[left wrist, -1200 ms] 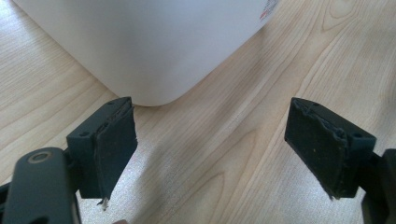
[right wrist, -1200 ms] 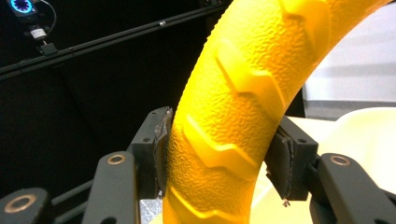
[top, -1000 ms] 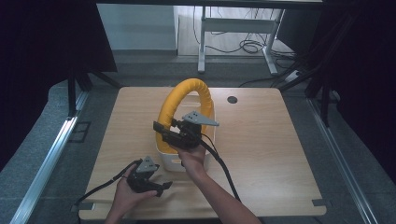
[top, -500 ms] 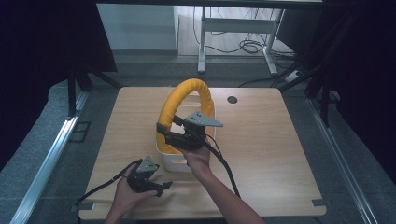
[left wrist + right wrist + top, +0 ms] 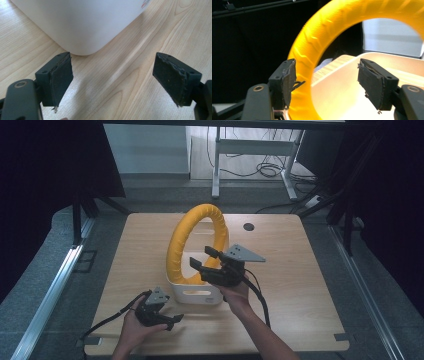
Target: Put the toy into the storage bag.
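Item: yellow ring (image 5: 196,240), upright in white bin (image 5: 196,295), near table (image 5: 300,270) front edge. Your right gripper (image 5: 204,258) fingers spread beside it; left gripper (image 5: 170,321) fingers spread, empty. Risk: a nudge topples the ring.

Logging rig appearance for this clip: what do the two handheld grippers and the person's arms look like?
Both are black two-jaw tools. The left gripper and right gripper each carry a grey three-cornered plate on top and trail a black cable. Their jaws are blocky black plastic, faced with dark, rough pads frayed at the edges, with round screw bosses behind. The forearms are bare; no sleeves show.
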The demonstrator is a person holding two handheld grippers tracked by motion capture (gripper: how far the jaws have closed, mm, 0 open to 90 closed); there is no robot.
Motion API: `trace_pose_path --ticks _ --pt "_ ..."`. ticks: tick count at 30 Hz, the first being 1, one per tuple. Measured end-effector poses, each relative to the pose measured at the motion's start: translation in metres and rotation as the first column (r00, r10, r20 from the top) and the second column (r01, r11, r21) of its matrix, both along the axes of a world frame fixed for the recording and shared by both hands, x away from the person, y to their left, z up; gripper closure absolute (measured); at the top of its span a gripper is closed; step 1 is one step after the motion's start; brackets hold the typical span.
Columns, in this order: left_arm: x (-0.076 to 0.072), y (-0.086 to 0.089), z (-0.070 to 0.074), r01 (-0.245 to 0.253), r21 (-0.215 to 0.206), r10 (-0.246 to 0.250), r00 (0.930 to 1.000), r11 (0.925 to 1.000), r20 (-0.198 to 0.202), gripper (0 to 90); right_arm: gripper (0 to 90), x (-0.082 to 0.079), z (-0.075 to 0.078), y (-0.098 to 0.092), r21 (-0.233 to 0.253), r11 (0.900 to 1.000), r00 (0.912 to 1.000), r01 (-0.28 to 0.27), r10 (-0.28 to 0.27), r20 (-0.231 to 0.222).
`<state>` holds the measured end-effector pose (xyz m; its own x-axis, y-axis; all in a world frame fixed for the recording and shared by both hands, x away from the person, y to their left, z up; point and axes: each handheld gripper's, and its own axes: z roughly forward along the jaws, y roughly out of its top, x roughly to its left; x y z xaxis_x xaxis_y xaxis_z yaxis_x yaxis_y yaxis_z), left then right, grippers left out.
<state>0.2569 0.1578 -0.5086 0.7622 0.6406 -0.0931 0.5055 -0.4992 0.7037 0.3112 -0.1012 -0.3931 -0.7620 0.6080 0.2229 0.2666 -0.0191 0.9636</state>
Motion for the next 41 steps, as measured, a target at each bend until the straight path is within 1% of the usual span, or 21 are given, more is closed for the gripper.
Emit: trace_pose_path --ticks 4,9,11,15,19,24,27,29,31,34,37,40,41 --pt "0.0 0.0 0.0 0.001 0.006 -0.001 1.0 1.0 -0.002 16.5 34.7 -0.003 -0.002 -0.023 -0.02 1.0 0.9999 0.005 -0.004 0.016" --pt "0.0 0.0 0.0 -0.001 0.005 0.001 1.0 1.0 -0.002 16.5 39.5 -0.005 -0.009 -0.052 -0.049 0.999 0.9994 0.022 -0.02 0.029" --pt "0.0 0.0 0.0 -0.002 0.004 0.002 1.0 1.0 -0.002 16.5 42.1 -0.005 -0.013 -0.065 -0.054 0.998 0.9988 0.035 -0.033 0.036" --pt "0.001 0.0 -0.001 -0.001 0.006 0.001 1.0 1.0 -0.004 16.5 44.8 -0.004 -0.019 -0.085 -0.065 0.996 0.9973 0.059 -0.056 0.047" --pt "0.001 0.0 -0.001 0.001 0.01 -0.001 1.0 1.0 -0.004 16.5 47.0 -0.001 -0.028 -0.104 -0.065 0.993 0.9948 0.096 -0.094 0.04" --pt "0.001 0.0 -0.001 0.003 0.014 -0.003 1.0 0.9999 -0.005 16.5 49.2 0.001 -0.042 -0.123 -0.089 0.987 0.9906 0.136 -0.135 0.023" --pt "0.001 0.0 -0.001 0.002 0.017 -0.002 1.0 0.9999 -0.005 16.4 49.9 0.002 -0.052 -0.133 -0.092 0.984 0.9884 0.151 -0.151 0.007" --pt "0.001 0.0 -0.001 0.002 0.015 -0.002 1.0 0.9999 -0.006 16.4 50.3 0.001 -0.056 -0.138 -0.09 0.983 0.9868 0.161 -0.162 -0.007" --pt "0.001 0.0 -0.001 0.0 0.013 0.0 1.0 0.9999 -0.008 16.4 50.3 0.002 -0.058 -0.141 -0.102 0.981 0.9862 0.164 -0.165 -0.009" --pt "0.001 0.0 0.0 0.001 0.011 -0.001 1.0 0.9999 -0.005 16.4 50.2 0.0 -0.057 -0.143 -0.092 0.982 0.9864 0.163 -0.164 -0.005" --pt "0.001 0.001 0.0 0.002 0.01 -0.002 1.0 0.9999 -0.004 16.4 48.6 0.0 -0.058 -0.142 -0.093 0.983 0.9871 0.16 -0.16 0.0" --pt "0.001 0.001 0.0 0.002 0.012 -0.002 1.0 0.9999 -0.004 16.4 46.1 0.0 -0.062 -0.142 -0.103 0.982 0.9875 0.155 -0.157 -0.012" --pt "0.001 0.001 0.0 0.002 0.013 -0.002 1.0 0.9999 -0.004 16.4 44.9 0.001 -0.066 -0.142 -0.117 0.981 0.9867 0.157 -0.161 -0.025"
